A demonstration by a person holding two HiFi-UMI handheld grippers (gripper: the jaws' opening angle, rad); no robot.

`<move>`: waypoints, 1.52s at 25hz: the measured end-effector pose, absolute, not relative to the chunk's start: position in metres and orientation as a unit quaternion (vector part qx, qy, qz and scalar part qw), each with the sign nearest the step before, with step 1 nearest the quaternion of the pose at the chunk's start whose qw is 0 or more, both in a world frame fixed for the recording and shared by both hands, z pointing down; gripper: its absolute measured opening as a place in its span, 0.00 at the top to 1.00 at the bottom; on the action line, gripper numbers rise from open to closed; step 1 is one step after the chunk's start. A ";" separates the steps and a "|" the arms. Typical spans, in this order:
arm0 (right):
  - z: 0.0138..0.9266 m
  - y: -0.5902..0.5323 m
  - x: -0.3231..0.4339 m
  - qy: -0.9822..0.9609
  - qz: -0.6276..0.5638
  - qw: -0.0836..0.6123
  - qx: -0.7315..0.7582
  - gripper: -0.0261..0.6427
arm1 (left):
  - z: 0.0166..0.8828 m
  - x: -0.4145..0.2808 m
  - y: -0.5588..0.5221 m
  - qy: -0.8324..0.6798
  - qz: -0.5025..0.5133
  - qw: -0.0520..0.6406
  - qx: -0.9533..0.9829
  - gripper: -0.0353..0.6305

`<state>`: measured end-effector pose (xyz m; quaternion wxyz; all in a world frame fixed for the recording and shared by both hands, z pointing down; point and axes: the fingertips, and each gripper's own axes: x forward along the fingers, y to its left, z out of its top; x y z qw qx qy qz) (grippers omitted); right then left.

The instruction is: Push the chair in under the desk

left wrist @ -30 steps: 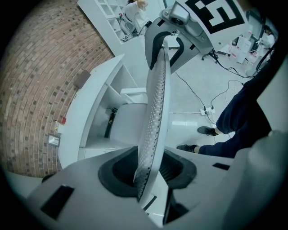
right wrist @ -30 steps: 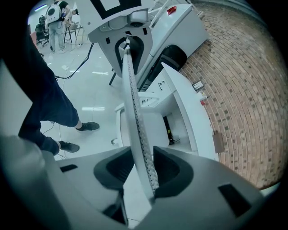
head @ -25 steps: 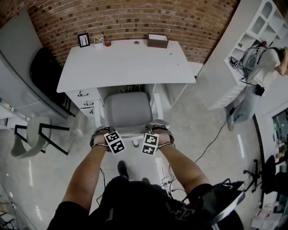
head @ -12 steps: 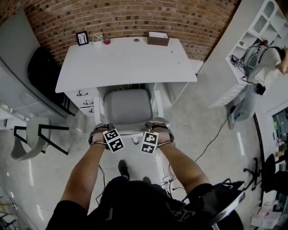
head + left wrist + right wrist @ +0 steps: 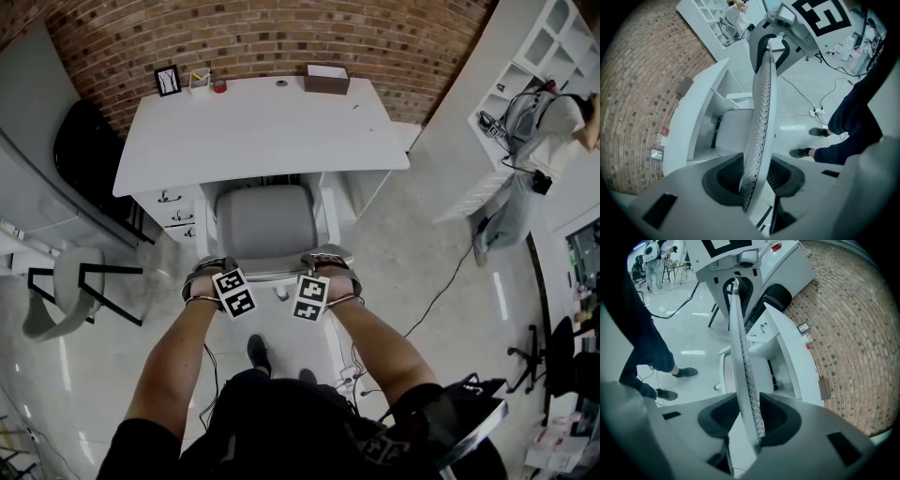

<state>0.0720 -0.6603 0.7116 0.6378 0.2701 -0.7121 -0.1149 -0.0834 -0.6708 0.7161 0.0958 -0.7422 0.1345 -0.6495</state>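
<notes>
Chair (image 5: 265,225) and white table (image 5: 253,122) line up against the brick wall (image 5: 262,37). The front of the grey seat is already under the table's edge, in the knee gap beside the drawers (image 5: 178,208), while the rear of the seat and the backrest (image 5: 761,103) stand out over the pale floor (image 5: 412,253).

Both claws are on the top edge of that backrest, near each other. The left claw (image 5: 210,269) holds it near its left end and the right claw (image 5: 328,260) near its right end, both pointing steeply down.

In the left gripper view the thin, dotted backrest runs edge-on straight between the dark pads, and the jaws are closed on it at a middling width. The right gripper view shows the same: the backrest passes between the pads and is clamped there. Each view also shows the other claw gripping further along the same edge.

A small picture frame (image 5: 169,81) and a brown box (image 5: 326,80) sit at the far side of the table. Another person (image 5: 539,141) stands well apart on the right.
</notes>
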 end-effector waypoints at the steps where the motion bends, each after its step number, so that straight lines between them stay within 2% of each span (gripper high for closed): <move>1: 0.712 -0.660 0.072 -0.712 -0.115 0.638 0.271 0.76 | 0.716 -0.084 -0.671 0.133 -0.650 0.095 -0.743 0.75; 6: 0.709 -0.663 0.073 -0.716 -0.111 0.628 0.284 0.74 | 0.716 -0.082 -0.673 0.131 -0.647 0.100 -0.744 0.75; 10: 0.696 -0.656 0.065 -0.755 -0.062 0.576 0.306 0.67 | 0.711 -0.083 -0.671 0.139 -0.633 0.099 -0.755 0.74; 14: 0.673 -0.645 0.070 -0.779 -0.042 0.533 0.328 0.68 | 0.695 -0.082 -0.665 0.168 -0.600 0.063 -0.780 0.72; 19: 0.649 -0.628 0.088 -0.797 -0.001 0.470 0.379 0.73 | 0.659 -0.073 -0.647 0.239 -0.511 0.046 -0.824 0.72; 22: 0.633 -0.615 0.097 -0.808 0.039 0.418 0.414 0.76 | 0.634 -0.062 -0.627 0.280 -0.438 0.019 -0.854 0.78; 26: 0.609 -0.599 0.106 -0.817 0.062 0.355 0.450 0.84 | 0.599 -0.044 -0.581 0.290 -0.318 -0.053 -0.901 0.84; 32: 0.573 -0.566 0.116 -0.835 0.099 0.275 0.465 0.91 | 0.559 -0.042 -0.526 0.360 -0.219 -0.078 -0.904 0.93; 35: 0.555 -0.546 0.109 -0.853 0.120 0.230 0.453 0.93 | 0.542 -0.047 -0.499 0.385 -0.180 -0.092 -0.900 0.93; 38: 0.543 -0.529 0.103 -0.864 0.106 0.220 0.441 0.94 | 0.522 -0.055 -0.481 0.417 -0.125 -0.124 -0.892 0.94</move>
